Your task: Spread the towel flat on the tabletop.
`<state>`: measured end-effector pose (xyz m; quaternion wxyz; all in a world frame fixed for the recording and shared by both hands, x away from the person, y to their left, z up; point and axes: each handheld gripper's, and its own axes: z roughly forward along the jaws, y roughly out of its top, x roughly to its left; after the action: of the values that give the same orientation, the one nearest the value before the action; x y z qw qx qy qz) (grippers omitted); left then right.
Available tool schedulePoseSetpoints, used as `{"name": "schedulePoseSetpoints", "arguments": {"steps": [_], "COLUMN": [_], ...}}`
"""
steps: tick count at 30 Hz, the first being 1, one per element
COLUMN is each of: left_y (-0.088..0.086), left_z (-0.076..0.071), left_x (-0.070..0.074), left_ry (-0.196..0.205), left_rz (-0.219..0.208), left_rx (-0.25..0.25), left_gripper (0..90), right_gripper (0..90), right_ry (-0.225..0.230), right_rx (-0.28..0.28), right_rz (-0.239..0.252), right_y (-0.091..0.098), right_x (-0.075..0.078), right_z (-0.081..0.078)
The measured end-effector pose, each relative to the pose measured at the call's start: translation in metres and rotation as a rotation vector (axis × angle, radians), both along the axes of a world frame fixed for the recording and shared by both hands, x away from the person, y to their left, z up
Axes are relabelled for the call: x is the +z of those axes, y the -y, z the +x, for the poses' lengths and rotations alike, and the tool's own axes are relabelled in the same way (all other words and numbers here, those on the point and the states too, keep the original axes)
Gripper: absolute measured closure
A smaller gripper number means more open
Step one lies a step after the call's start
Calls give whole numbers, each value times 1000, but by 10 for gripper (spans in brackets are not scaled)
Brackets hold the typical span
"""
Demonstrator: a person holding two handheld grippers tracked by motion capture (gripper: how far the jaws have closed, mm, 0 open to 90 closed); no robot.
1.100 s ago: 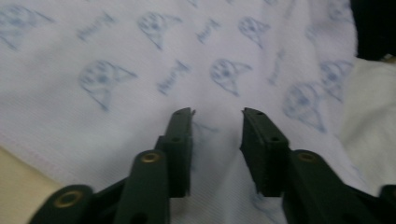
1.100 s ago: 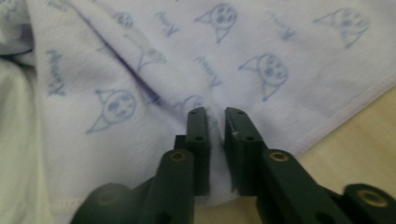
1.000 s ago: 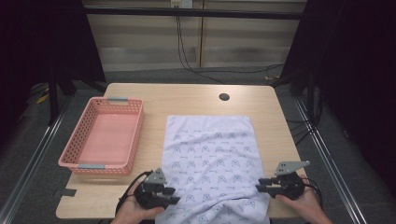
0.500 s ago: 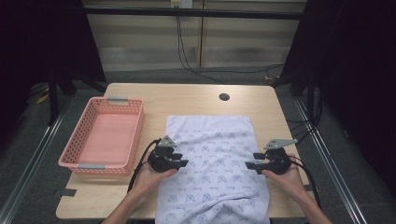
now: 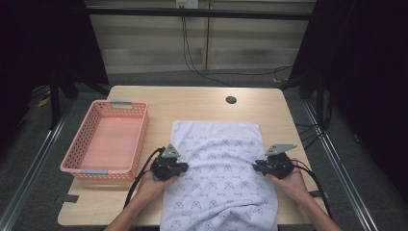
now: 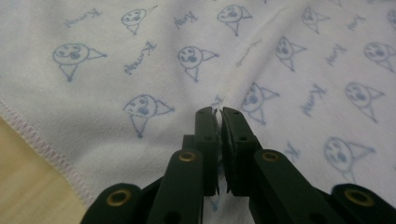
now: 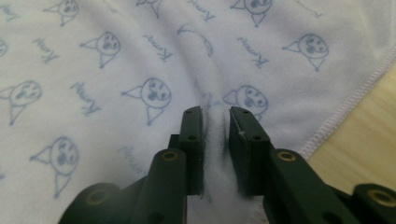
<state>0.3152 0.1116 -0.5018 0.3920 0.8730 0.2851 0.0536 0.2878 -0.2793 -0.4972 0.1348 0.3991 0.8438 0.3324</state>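
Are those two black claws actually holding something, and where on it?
Yes. Each pinches a fold of the printed white cloth: the left gripper just inside its left edge, the right gripper just inside its right edge, about midway along.

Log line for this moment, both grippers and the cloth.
left gripper: shut on printed cloth | right gripper: jaws just closing, cloth fold bunched between | pink basket: beside cloth

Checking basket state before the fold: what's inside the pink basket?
Nothing visible inside the pink basket; its bare pink floor shows in the high view. The strip just behind its near wall is hidden. The printed cloth lies beside it on the table.
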Motion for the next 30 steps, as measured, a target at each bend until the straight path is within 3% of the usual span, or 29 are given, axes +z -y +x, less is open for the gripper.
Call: {"name": "schedulePoseSetpoints", "arguments": {"steps": [2, 6, 8, 12, 15, 17, 19, 20, 21, 22, 24, 27, 30], "left_y": [-1, 1, 1, 2, 1, -2, -5, -4, -4, -4, 0, 6, 12], "left_z": [-8, -25, -35, -55, -74, -83, -80, -76, -70, -65, -48, -25, -3], "left_x": [0, 3, 4, 6, 9, 10, 11, 11, 12, 13, 15, 15, 15], "left_ry": [-22, -23, -55, -77, -88, -103, -134, -135, -139, -144, -114, -100, -84], "left_rz": [-9, 8, 10, 13, 36, 30, 22, 9, -8, -16, -21, -49, -49], "left_rx": [-16, -58, -77, -125, -144, -164, -167, -163, -145, -130, -95, -54, -11], "left_gripper": [859, 858, 857, 852, 824, 803, 760, 739, 663, 663, 621, 593, 585], "right_gripper": [794, 814, 817, 833, 828, 815, 706, 661, 656, 650, 607, 544, 515], "right_ry": [-7, -31, -45, -79, -138, -149, -147, -144, -103, -79, -20, 0, -2], "right_rx": [15, 46, 58, 81, 100, 127, 151, 138, 112, 92, 24, -67, -92], "right_rz": [0, 6, 11, 19, 10, -29, -41, -25, 16, 37, 44, 45, 61], "right_y": [2, 6, 7, 12, 10, 5, 0, 0, 4, 8, 18, 31, 36], "right_x": [1, 3, 4, 6, 10, 13, 15, 17, 20, 22, 27, 26, 19], "right_z": [-7, -27, -39, -62, -81, -94, -101, -101, -94, -85, -61, -19, 13]}}
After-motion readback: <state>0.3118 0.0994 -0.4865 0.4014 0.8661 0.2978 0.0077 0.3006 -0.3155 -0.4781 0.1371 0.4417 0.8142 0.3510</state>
